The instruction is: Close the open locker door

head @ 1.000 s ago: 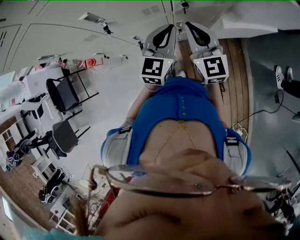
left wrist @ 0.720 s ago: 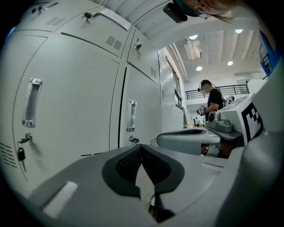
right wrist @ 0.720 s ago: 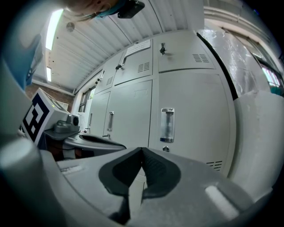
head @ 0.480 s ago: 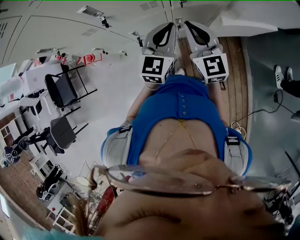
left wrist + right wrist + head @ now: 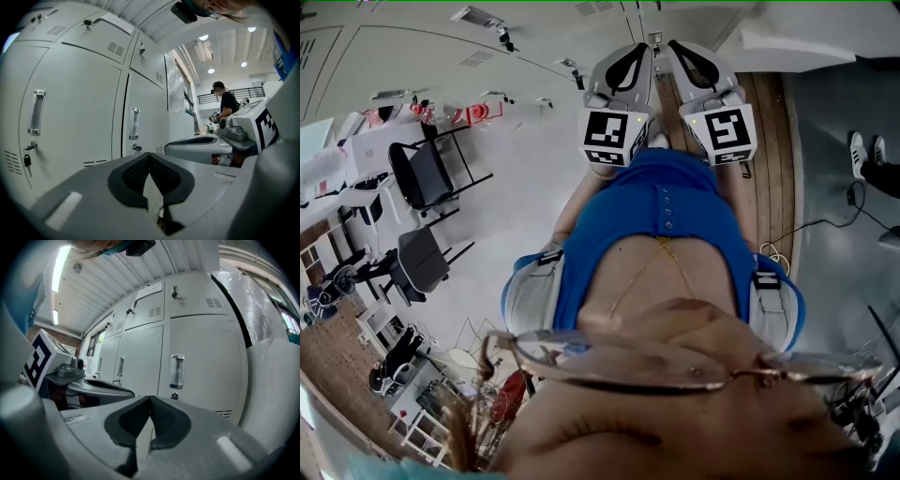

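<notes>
I hold both grippers side by side at chest height, pointed at a row of pale grey lockers (image 5: 441, 66). My left gripper (image 5: 643, 49) is shut with nothing in it; its pads meet at the tip (image 5: 149, 157). My right gripper (image 5: 673, 47) is shut and empty too (image 5: 150, 401). Closed locker doors with upright handles (image 5: 134, 123) (image 5: 176, 371) face me. A pale panel (image 5: 806, 42) stands out from the row at the right, also at the right gripper view's edge (image 5: 276, 376); it looks like the open door. Neither gripper touches it.
Black folding chairs (image 5: 427, 178) and cluttered shelves (image 5: 403, 361) stand at my left. A wooden floor strip (image 5: 769, 141), a cable (image 5: 825, 225) and shoes (image 5: 862, 155) lie at my right. Another person (image 5: 227, 101) stands far along the lockers.
The head view has drifted slightly, so the chairs slide a little left. Both grippers stay shut, side by side, in the same place.
</notes>
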A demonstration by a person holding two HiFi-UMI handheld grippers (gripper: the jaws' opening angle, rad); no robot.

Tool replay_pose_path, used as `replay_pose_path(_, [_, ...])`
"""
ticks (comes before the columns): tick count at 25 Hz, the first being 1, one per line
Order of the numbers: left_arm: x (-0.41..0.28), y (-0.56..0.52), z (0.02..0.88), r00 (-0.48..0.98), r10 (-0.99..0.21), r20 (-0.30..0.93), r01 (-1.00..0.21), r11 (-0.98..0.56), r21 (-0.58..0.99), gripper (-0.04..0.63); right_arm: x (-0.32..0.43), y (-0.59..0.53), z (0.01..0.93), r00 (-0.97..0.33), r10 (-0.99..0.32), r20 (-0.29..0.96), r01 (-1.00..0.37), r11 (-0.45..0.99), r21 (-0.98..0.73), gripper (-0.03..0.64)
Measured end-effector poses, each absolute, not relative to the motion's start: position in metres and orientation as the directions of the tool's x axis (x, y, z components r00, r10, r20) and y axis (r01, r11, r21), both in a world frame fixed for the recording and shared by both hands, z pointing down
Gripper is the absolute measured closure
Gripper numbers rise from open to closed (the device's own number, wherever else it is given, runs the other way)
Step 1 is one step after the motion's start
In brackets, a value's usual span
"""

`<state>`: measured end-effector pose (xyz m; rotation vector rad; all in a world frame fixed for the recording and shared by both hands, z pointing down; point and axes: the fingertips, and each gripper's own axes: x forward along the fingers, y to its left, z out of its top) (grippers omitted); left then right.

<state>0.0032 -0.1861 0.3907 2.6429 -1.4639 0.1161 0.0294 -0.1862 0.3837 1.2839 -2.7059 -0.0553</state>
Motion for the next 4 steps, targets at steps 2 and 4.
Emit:
replay_pose_path(2, [0.0041,-0.1854,0.3906,0.529,-0.839,0.124,-0.849,-0.525,0.064,0.603,0.0298,-0.1857,0.3835,-0.627,-0.771,0.116,-0.765,0.637,0.098,0.615])
replay_pose_path(4, [0.0051,-0.1845,0.3903,0.528,-0.840,0.125,-0.849,-0.525,0.063,0.603,0.0305,-0.1851,0.3829,-0.628,-0.769,0.116,-0.763,0.639,0.099,0.615])
